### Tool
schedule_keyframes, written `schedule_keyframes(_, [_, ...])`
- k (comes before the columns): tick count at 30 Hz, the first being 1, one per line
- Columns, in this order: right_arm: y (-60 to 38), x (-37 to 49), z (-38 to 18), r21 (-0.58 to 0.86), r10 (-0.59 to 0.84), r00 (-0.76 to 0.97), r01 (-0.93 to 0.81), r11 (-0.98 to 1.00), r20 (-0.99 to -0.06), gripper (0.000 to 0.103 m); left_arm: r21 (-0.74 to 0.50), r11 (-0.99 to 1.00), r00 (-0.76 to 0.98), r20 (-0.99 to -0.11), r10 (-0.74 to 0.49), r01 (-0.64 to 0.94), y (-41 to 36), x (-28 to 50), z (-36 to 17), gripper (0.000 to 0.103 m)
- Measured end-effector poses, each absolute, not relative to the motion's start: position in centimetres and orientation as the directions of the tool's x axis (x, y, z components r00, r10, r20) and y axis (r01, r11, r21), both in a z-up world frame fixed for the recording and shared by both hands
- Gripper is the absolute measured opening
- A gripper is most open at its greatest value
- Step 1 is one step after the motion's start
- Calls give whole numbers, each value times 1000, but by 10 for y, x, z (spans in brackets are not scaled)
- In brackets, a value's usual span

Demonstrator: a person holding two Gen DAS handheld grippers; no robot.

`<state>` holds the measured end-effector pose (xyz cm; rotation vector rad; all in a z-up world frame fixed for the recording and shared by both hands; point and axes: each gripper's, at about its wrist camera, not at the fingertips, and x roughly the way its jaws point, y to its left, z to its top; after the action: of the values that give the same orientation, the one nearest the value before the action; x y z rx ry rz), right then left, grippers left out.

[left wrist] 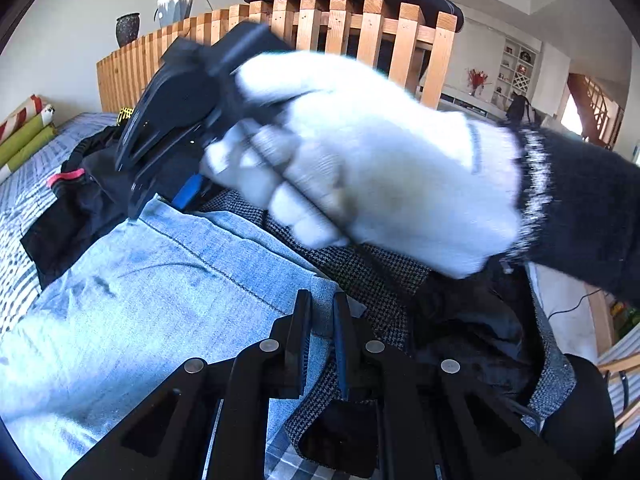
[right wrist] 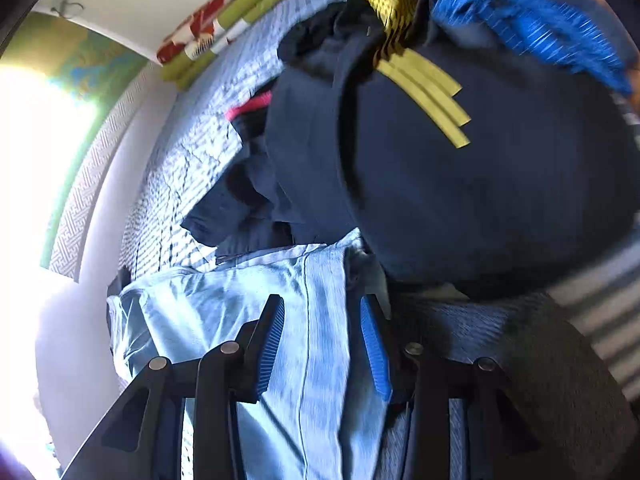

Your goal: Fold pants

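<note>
Light-blue jeans (left wrist: 168, 280) lie spread over a pile of clothes on a bed. My left gripper (left wrist: 322, 312) sits low in the left wrist view, its two black fingers nearly together with the jeans' hem edge pinched between them. A white-gloved hand (left wrist: 380, 168) holds my right gripper (left wrist: 160, 204) at the jeans' far edge, tips down against the fabric. In the right wrist view the jeans (right wrist: 320, 340) run under my right gripper (right wrist: 324, 340). Its blue pads (right wrist: 374, 352) stand wide apart, with nothing clamped.
A navy garment with yellow stripes (right wrist: 460, 184) and a blue one (right wrist: 520, 20) lie beyond the jeans. A grey houndstooth garment (left wrist: 360, 272) lies under them. The striped bedsheet (left wrist: 24, 200), rolled mats (left wrist: 24, 132) and a wooden slatted rail (left wrist: 360, 28) surround the pile.
</note>
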<state>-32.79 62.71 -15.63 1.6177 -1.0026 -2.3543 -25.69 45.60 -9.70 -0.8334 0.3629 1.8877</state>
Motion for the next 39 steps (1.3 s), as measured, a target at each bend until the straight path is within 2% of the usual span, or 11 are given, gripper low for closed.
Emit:
schedule_keyframes(4, [616,-332,-147,518,-374,-445,-262,-815,-814,6,-119,-448,-255,-683,685,-886,454,-255,-94,11])
schedule_keyframes(10, [626,-308,-101,504,-321,-549,-221,-835,-772,3,-134,-417,-241,-645,725,-899,454,-252,-82,11])
schedule_keyframes(16, [621,-331,-142,441,-306,-411,-290,-849,-859,8,-125,-415,-213,-705,676,-901,461,-256,-98,15])
schedule_keyframes(17, [624,-331,-145,448,-317,-400,-294,-845,-860,10,-109,-411,-219,-707,672,-905,459,-253,-96,20])
schedule_keyframes(19, [634,-324,-144,526,-381,-430,-294,-798,-819,29,-49,-408,-257,-706,660,-912,453,-244,-91,58])
schedule_keyframes(21, [643,-312,-138,539,-374,-460,-307,-784,-805,32,45,-398,-315,-694,648,-916,450,-231,-91,64])
schedule_keyframes(27, [662,-280,-129,575,-376,-502,-331,-748,-779,32,172,-395,-385,-732,562,-903,473,-223,-119,64])
schedule_keyframes(32, [663,-257,-124,566,-375,-497,-318,-760,-783,32,23,-434,-319,-713,624,-901,466,-237,-111,64])
schedule_keyframes(34, [662,-251,-122,574,-385,-495,-316,-755,-779,32,34,-446,-342,-696,632,-894,463,-243,-103,63])
schedule_keyframes(37, [658,-246,-120,543,-357,-490,-314,-779,-795,32,114,-416,-359,-730,581,-902,472,-241,-112,46])
schedule_keyframes(39, [657,-244,-118,533,-352,-484,-310,-788,-801,32,136,-407,-367,-737,568,-903,475,-242,-117,47])
